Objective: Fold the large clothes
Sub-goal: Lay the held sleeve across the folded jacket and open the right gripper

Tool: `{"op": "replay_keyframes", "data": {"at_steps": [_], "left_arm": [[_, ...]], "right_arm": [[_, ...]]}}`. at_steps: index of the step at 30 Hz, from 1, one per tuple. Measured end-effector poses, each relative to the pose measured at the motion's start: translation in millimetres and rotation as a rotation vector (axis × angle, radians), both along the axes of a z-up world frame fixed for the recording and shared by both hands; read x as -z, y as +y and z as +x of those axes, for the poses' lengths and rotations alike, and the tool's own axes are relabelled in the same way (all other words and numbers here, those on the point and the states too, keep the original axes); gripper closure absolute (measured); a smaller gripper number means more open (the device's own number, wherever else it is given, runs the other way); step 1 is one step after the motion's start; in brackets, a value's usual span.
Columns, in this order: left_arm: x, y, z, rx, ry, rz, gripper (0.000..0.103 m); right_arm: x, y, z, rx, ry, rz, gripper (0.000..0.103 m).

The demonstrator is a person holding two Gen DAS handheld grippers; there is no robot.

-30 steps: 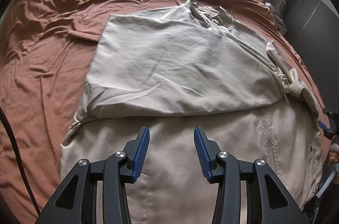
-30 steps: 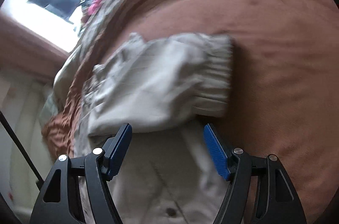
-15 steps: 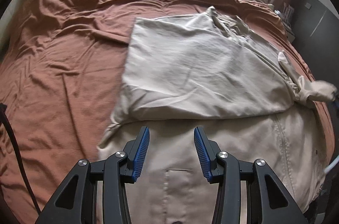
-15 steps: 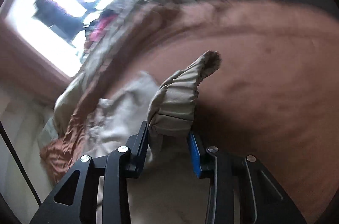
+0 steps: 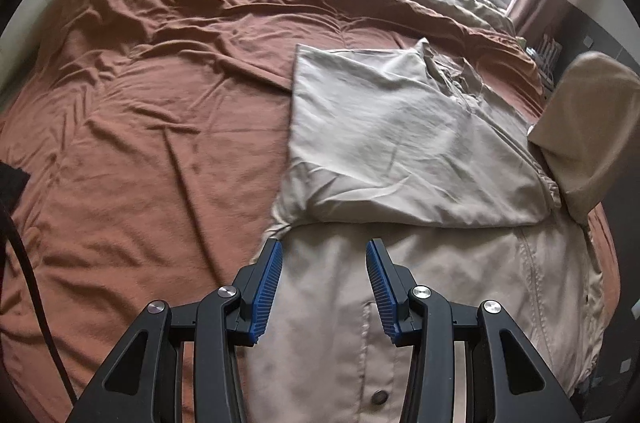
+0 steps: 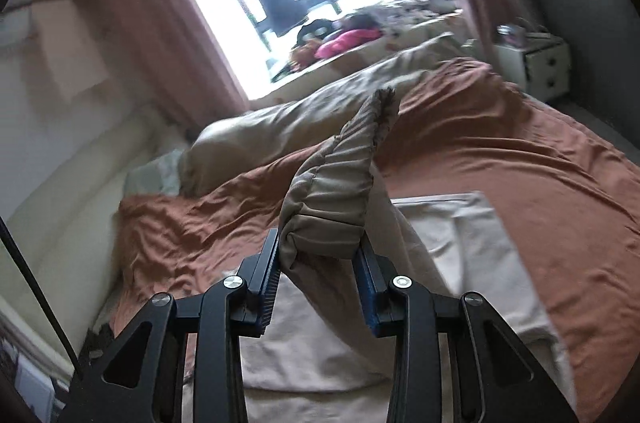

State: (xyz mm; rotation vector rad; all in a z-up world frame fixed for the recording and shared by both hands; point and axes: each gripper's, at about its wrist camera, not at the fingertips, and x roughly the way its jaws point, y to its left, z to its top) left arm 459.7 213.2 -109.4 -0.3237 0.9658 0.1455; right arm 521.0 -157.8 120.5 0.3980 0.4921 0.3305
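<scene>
My right gripper [image 6: 318, 255] is pinching the cuff [image 6: 332, 199] of the jacket's sleeve; its jaws have just been closing, and the gathered cuff is squeezed between both pads and stands up toward 12 o'clock in the right view. My left gripper [image 5: 323, 283] hangs spread over the jacket [image 5: 400, 295], nothing between its pads, touching nothing that I can see.

The jacket lies on the bed [image 5: 160, 143], at 3 o'clock of the left view. Its upper part is already folded over into a flat panel [image 5: 400, 143]; the lifted sleeve shows at the far 3 o'clock edge.

Risks, as I judge them:
1. The grip is on the ribbed elastic only. If I swing the sleeve across quickly, the cuff could slide out of the pads and the sleeve would drop short.
2. Pulling the sleeve may drag the folded panel with it, since nothing pins it. My idle left gripper could hold it down.
3. The bed cover is soft and rumpled, so the jacket can creep or bunch on it.

The jacket is thin beige woven cloth, smooth, lightly creased, with a stitched placket and 1 dark snap [image 5: 376, 398] near 6 o'clock. The cuff is puckered and thick. The cover is rust-brown and matte.
</scene>
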Motion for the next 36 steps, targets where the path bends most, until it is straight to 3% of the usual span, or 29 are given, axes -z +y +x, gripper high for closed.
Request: {"op": "replay_keyframes", "data": {"at_steps": [6, 7, 9, 12, 16, 21, 24, 28, 32, 36], "left_arm": [[-4, 20, -13, -0.018, 0.001, 0.01, 0.057], [-4, 23, -14, -0.021, 0.002, 0.01, 0.057], [-5, 29, -17, -0.031, 0.004, 0.01, 0.057], [-2, 37, -20, -0.047, 0.013, 0.008, 0.057], [4, 42, -22, -0.055, 0.034, -0.001, 0.057], [4, 31, -16, -0.032, 0.051, 0.015, 0.057], [1, 19, -6, -0.011, 0.046, 0.014, 0.057], [-1, -4, 12, 0.029, 0.043, 0.006, 0.056], [0, -33, 34, 0.071, 0.039, -0.002, 0.045], [5, -63, 53, 0.123, 0.049, -0.007, 0.044]], "right_arm": [[31, 35, 12, -0.094, 0.045, -0.05, 0.071], [38, 25, 35, -0.103, 0.055, -0.059, 0.071], [52, 38, 42, -0.132, 0.09, -0.087, 0.071], [81, 79, 63, -0.149, 0.164, -0.246, 0.07], [124, 124, 85, -0.261, 0.303, -0.341, 0.066], [135, 139, 104, -0.379, 0.336, -0.278, 0.062], [128, 122, 98, -0.397, 0.327, -0.25, 0.04], [125, 86, 95, -0.384, 0.3, -0.218, 0.04], [125, 34, 98, -0.326, 0.284, -0.22, 0.04], [138, -12, 82, -0.259, 0.301, -0.216, 0.04]]}}
